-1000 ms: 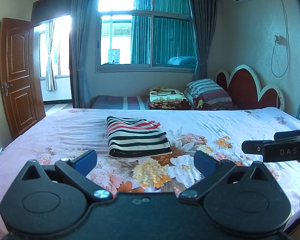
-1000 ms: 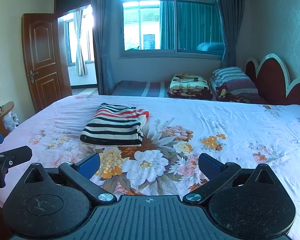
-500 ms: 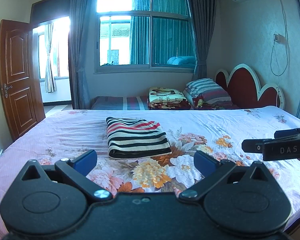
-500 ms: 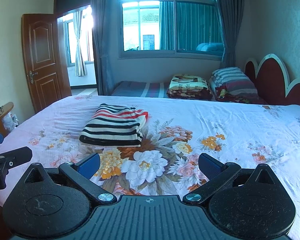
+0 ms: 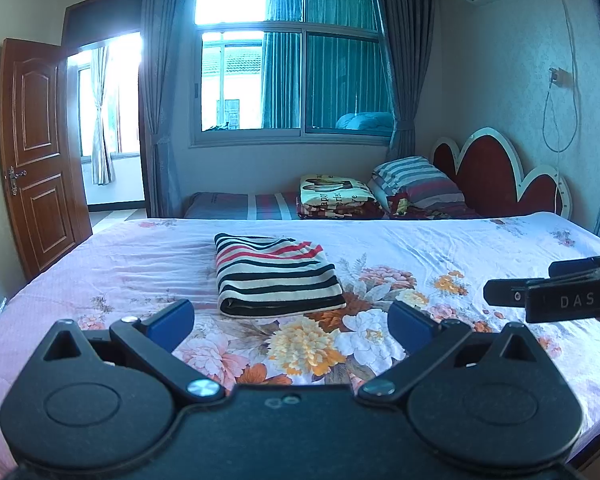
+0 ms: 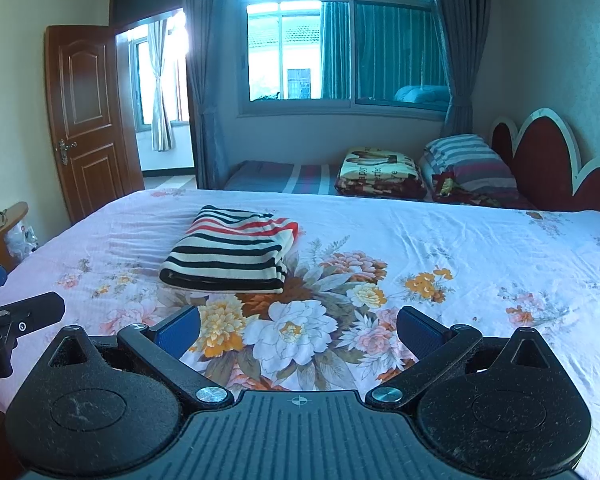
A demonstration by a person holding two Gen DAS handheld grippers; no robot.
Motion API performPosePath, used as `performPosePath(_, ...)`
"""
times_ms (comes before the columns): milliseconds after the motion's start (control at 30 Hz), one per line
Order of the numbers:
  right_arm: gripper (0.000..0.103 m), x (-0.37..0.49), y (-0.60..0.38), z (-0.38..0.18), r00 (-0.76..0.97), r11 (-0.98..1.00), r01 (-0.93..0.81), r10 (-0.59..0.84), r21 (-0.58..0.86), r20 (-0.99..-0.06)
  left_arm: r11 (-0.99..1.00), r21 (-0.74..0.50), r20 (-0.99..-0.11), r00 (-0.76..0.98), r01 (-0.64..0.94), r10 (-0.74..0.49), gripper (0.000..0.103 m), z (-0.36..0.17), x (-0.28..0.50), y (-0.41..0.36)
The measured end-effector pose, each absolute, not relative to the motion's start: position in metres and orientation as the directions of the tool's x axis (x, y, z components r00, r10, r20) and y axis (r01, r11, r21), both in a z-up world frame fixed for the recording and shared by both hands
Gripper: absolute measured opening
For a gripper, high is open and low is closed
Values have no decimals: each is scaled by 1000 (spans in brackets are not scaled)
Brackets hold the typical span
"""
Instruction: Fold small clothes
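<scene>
Striped garment (image 5: 276, 276) lies folded mid-bed, nearer the bed (image 5: 480, 240) left edge. Left gripper (image 5: 292, 314) and right gripper (image 6: 298, 326): jaws apart, empty. Looks soft, light, floppy; pinch the thick folded edge.

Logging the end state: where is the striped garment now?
The folded striped garment lies on the floral bedsheet, left of centre in both wrist views, beyond both open grippers, touching neither.

Folded knit garment (image 5: 276, 276): black/cream stripes w/ red bands. Cotton bedsheet (image 5: 440, 240): pale pink, orange/white floral print. Wooden scalloped headboard (image 5: 496, 176): dark red, white trim.
</scene>
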State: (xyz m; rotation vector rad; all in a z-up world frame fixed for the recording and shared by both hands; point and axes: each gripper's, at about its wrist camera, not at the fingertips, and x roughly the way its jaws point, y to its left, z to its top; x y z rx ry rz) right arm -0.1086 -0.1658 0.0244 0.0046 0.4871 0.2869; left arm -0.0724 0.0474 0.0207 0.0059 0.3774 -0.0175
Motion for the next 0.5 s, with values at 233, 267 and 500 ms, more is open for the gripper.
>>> performPosePath(233,103,-107,-167,23,842,958,-277,277,71,-463,1000,-2,-363,932,14,-13,102,19,-69,55)
performPosePath(267,103,-107,-167,23,841,958,-278,278,70,-463,1000,-13,-359,933,20,-23,102,19,-69,55)
performPosePath(500,103,-103,-168,21,835,955,-289,287,69,-469,999,-28,-363,931,34,-42,103,19,-64,56)
